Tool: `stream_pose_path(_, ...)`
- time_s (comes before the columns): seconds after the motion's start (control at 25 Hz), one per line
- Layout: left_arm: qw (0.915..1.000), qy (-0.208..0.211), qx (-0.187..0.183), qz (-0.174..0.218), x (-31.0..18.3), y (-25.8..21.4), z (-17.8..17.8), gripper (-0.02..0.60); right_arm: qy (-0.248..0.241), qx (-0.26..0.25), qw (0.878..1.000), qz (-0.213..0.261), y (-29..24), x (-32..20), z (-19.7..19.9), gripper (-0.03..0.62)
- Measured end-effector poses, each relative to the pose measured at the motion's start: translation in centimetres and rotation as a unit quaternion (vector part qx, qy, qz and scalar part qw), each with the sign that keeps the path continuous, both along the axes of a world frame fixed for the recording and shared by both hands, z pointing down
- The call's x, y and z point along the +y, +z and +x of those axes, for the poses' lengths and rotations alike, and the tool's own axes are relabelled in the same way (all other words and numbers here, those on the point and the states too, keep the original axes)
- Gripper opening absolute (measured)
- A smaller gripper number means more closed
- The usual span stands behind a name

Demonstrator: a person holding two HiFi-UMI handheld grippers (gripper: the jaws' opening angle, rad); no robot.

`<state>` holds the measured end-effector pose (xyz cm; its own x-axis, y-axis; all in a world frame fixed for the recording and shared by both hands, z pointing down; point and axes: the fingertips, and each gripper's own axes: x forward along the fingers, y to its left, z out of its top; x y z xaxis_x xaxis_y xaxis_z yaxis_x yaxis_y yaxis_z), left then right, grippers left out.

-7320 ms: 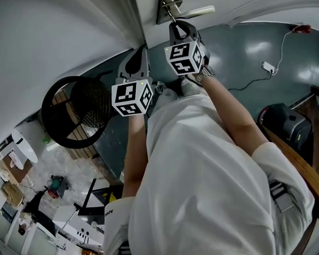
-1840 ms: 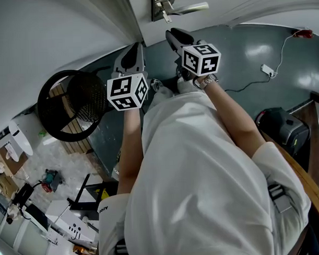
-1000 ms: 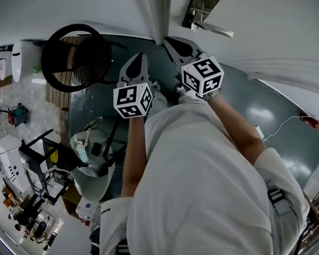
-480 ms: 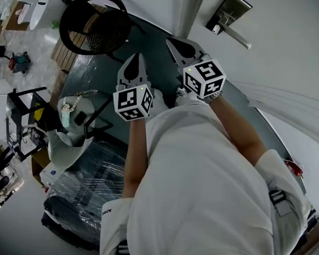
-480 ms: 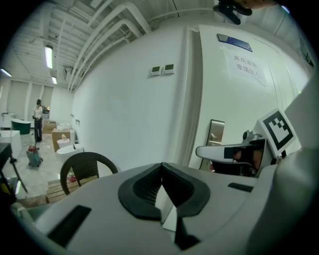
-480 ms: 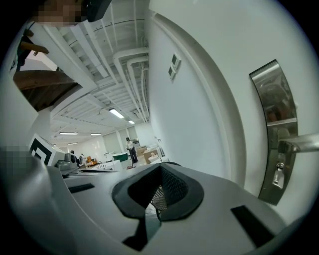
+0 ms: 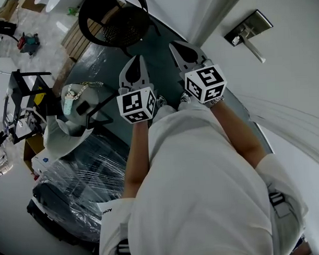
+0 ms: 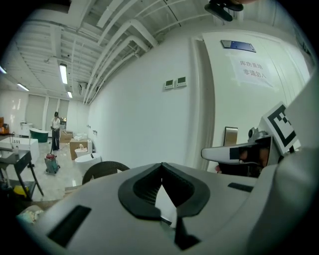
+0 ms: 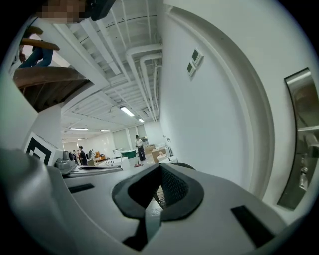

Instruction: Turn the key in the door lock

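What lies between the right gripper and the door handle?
The head view shows only the white door frame and bare door surface between the right gripper and the door handle.

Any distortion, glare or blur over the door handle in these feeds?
Head view: sharp, evenly lit; door handle clear at upper right. Left gripper view: strong fisheye bending, dark corners, shut jaws filling the bottom. Right gripper view: same fisheye; handle plate bowed at the right edge.

You hold two hand-held grippers, left hand-held gripper [image 7: 136,61] and right hand-held gripper [image 7: 176,48], you face one lock plate [image 7: 248,27], one door handle [image 7: 254,49], one black chair [image 7: 122,23], two wall panels [image 8: 169,84] [image 8: 181,80], one door notice [image 8: 251,69]
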<state>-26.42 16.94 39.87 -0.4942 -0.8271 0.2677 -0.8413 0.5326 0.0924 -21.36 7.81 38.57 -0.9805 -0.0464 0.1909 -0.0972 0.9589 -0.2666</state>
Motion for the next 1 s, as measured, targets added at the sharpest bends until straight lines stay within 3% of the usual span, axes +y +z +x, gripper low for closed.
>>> stream_pose_path(0.32, 0.9980, 0.003, -0.062, 0.015, 1.1, -2.4, -1.6, 0.009, 0.008, 0.005, 1.000, 0.010, -0.9, 1.4, -1.0, 0.002)
stream_pose_path(1.0, 0.9984, 0.026, -0.048, 0.013, 1.2, -1.1, -2.8, 0.009, 0.034, 0.028, 0.999, 0.017, 0.1, 1.5, -1.7, 0.002)
